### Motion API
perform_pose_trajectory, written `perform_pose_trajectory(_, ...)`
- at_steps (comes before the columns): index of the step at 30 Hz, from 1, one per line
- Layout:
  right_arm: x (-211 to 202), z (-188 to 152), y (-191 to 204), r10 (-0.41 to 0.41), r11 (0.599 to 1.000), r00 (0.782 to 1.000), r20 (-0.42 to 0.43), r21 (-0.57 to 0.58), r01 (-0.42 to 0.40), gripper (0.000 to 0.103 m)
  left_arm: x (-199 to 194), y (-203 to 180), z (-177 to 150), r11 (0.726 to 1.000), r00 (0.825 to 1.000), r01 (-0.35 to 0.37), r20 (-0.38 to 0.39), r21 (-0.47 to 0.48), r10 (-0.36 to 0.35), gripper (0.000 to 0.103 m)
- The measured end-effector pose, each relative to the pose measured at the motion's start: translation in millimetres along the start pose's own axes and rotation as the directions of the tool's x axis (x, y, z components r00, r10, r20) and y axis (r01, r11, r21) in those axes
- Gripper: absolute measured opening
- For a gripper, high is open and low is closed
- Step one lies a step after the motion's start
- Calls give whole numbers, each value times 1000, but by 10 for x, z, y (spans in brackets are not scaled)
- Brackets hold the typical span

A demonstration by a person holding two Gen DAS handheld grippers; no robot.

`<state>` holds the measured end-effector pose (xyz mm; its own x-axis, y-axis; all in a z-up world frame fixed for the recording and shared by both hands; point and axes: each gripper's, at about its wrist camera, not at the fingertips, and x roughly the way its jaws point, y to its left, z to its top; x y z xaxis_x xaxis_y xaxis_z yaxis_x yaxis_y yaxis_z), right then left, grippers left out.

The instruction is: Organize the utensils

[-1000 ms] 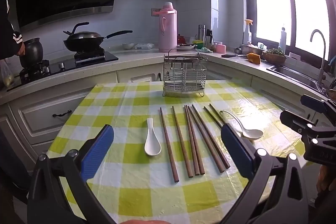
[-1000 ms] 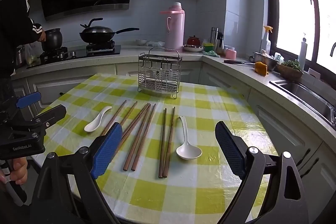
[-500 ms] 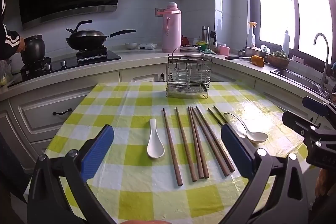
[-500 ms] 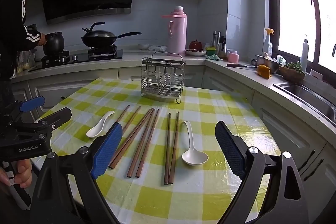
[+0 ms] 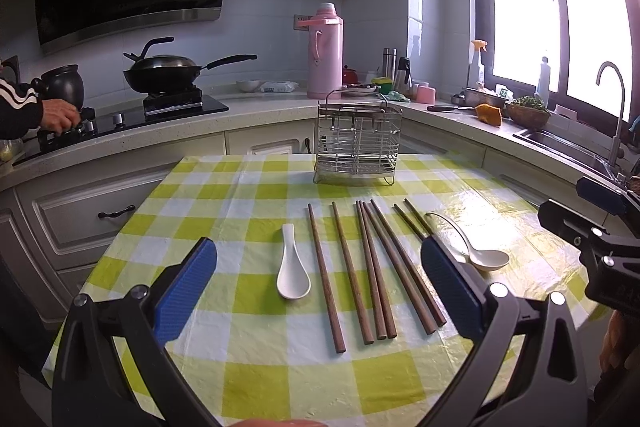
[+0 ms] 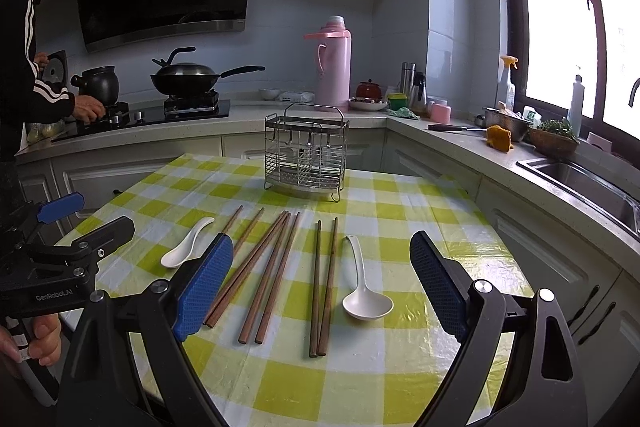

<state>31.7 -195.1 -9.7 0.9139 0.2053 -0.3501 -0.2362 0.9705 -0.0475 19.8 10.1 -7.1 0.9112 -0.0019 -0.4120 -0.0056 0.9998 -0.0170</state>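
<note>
Before wire utensil rack [image 5: 357, 137] on checked table: chopsticks [image 5: 372, 267] and two white spoons [image 5: 292, 267] lay flat, long axes toward rack. Left gripper [image 5: 316, 287] and right gripper [image 6: 320, 291] hovered spread, empty; right nearer ladle-shaped spoon [image 6: 366, 291].

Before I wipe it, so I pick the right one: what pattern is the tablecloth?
Yellow-green and white checks on the tablecloth; clearest in the right wrist view.

Table [image 5: 224, 379]: covered in a yellow-green checked cloth.
Far edge: wire utensil rack [image 5: 357, 139], upright.
Middle: wooden chopsticks [image 5: 370, 267], seemingly eight, lying lengthwise.
Flanks: a white spoon [image 5: 291, 267] left, a white ladle [image 5: 476, 251] right.
</note>
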Motion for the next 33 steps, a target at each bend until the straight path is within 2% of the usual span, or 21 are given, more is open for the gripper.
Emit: perform_pose_trajectory(33,-14,3,-64,-4,1000,1000,13,25,3,85,17,-43,-35,1000,1000,2,4,1,-2,99)
